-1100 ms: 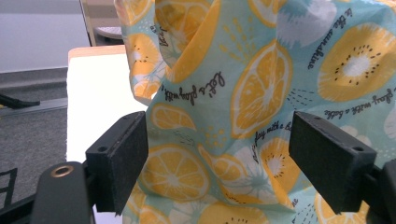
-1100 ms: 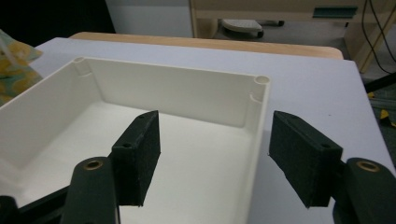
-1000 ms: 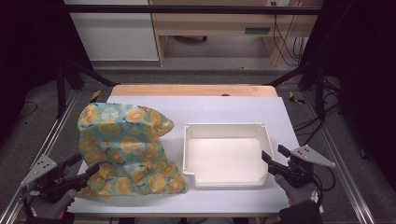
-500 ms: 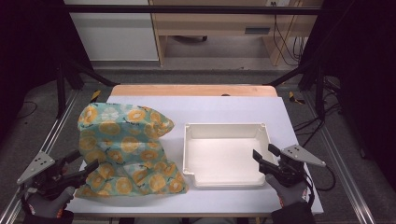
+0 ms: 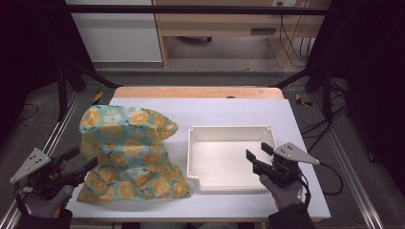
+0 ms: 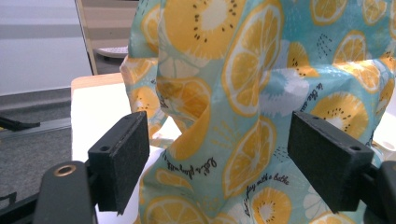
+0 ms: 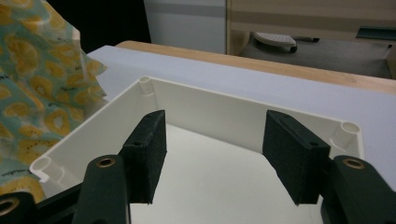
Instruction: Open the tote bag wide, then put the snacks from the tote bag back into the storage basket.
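A teal cloth (image 5: 129,152) printed with orange slices lies crumpled on the left half of the white table. My left gripper (image 5: 82,158) is at the cloth's front left edge. In the left gripper view its pads (image 6: 122,161) stand wide apart and open, and the cloth (image 6: 243,93) rises just ahead of them. An empty white tray (image 5: 229,130) sits right of the cloth. My right gripper (image 5: 256,150) reaches over the tray's right front part. Its jaws have just been closing a little but remain open (image 7: 212,149) with nothing between them, and they face the tray's far wall (image 7: 210,107).
The white tabletop (image 5: 229,107) has a wooden strip (image 5: 200,91) along its far edge. Metal rails (image 5: 353,186) run down both sides, and dark frame struts stand at the back corners. A cable (image 5: 329,167) trails from the right gripper.
My right gripper has moved left, from beside the tray's right rim to over the tray. The left gripper has barely shifted by the cloth's edge.
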Demonstrator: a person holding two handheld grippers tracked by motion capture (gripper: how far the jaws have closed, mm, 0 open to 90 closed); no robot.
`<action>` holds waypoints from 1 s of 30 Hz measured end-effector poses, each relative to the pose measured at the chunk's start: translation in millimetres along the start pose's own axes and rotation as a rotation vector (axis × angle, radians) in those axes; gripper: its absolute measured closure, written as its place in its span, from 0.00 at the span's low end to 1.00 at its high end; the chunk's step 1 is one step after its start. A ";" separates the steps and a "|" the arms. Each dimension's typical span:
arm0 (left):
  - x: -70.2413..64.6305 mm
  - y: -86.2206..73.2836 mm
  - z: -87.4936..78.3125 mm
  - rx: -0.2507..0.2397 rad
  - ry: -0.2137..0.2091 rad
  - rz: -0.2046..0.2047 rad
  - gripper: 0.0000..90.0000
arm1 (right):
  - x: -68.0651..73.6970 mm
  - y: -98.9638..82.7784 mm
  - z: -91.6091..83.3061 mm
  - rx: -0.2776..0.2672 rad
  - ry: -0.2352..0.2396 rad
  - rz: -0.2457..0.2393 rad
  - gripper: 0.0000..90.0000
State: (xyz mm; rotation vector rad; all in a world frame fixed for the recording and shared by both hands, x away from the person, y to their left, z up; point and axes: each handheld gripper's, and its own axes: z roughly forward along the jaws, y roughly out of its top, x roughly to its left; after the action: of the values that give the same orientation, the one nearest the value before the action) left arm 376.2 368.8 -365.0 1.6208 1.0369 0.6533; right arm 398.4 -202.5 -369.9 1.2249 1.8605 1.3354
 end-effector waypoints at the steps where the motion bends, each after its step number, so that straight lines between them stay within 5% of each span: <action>1: -0.2 1.7 -0.4 0.000 -0.001 0.001 0.23 | 3.7 3.8 1.7 -0.007 0.011 -0.006 0.44; 30: -7.0 28.0 6.8 -0.032 0.006 0.028 0.25 | 68.8 41.8 31.5 -0.049 0.176 -0.092 0.46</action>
State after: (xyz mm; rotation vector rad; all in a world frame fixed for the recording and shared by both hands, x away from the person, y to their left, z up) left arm 386.9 357.6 -339.7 1.6088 1.0043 0.6907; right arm 408.9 -123.2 -337.2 1.0126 1.9664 1.4700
